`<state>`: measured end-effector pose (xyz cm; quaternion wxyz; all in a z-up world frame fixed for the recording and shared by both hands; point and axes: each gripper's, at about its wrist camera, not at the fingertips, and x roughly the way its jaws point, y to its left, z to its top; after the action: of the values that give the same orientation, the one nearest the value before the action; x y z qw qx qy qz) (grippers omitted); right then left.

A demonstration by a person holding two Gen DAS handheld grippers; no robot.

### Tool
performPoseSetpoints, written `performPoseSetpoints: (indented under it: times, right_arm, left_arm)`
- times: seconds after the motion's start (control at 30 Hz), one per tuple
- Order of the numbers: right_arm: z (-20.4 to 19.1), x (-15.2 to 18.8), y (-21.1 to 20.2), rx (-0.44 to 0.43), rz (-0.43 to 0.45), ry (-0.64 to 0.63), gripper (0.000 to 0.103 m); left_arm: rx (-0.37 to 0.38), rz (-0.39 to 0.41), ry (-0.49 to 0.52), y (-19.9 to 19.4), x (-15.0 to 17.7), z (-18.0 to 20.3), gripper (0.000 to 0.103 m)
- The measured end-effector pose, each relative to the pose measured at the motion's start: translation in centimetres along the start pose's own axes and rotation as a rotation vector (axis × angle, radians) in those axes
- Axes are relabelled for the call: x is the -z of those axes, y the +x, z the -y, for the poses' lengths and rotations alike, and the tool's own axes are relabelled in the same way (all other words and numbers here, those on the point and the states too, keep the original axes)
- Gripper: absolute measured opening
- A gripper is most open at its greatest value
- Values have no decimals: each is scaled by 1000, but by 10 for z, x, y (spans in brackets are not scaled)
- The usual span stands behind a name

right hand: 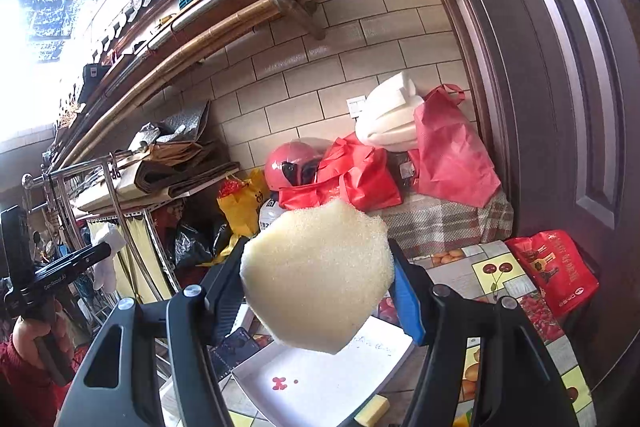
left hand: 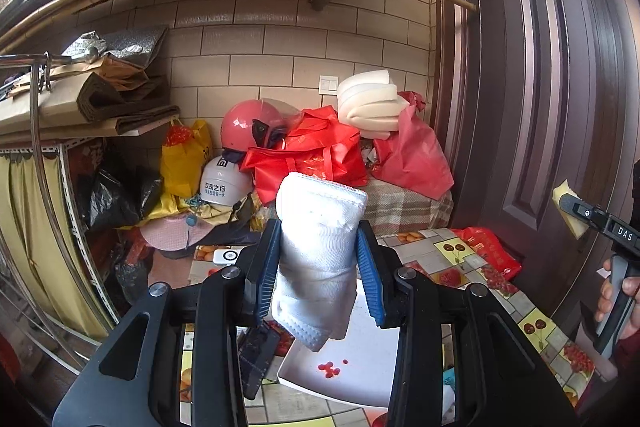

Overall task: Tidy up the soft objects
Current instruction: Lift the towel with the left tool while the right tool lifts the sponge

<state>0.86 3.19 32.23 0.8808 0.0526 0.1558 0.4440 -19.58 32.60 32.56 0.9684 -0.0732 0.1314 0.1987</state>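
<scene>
Left tool (left hand: 318, 259) clamps a rolled white towel (left hand: 320, 247) at frame centre; right tool (right hand: 316, 291) pinches a yellow sponge (right hand: 316, 275). Lower both gently into the white tray (right hand: 340, 379) below, releasing only once seated.

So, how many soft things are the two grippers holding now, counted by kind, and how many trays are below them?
White towel, in the left hand-held gripper: 1
Yellow sponge, in the right hand-held gripper: 1
White tray: 1
Total: 3
</scene>
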Motion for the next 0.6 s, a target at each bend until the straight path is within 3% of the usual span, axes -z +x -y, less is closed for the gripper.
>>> performPoseSetpoints:
  times: [0.17,0.4,0.6]
  right_arm:
    - [2,25,40,-15,-104,2,65]
    - [5,71,101,-14,-261,21,65]
    - [12,106,145,7,-380,40,65]
  left_arm:
    - [30,-96,-33,48,26,6,37]
    - [46,-293,-68,136,89,27,37]
    - [63,-413,-50,189,133,49,37]
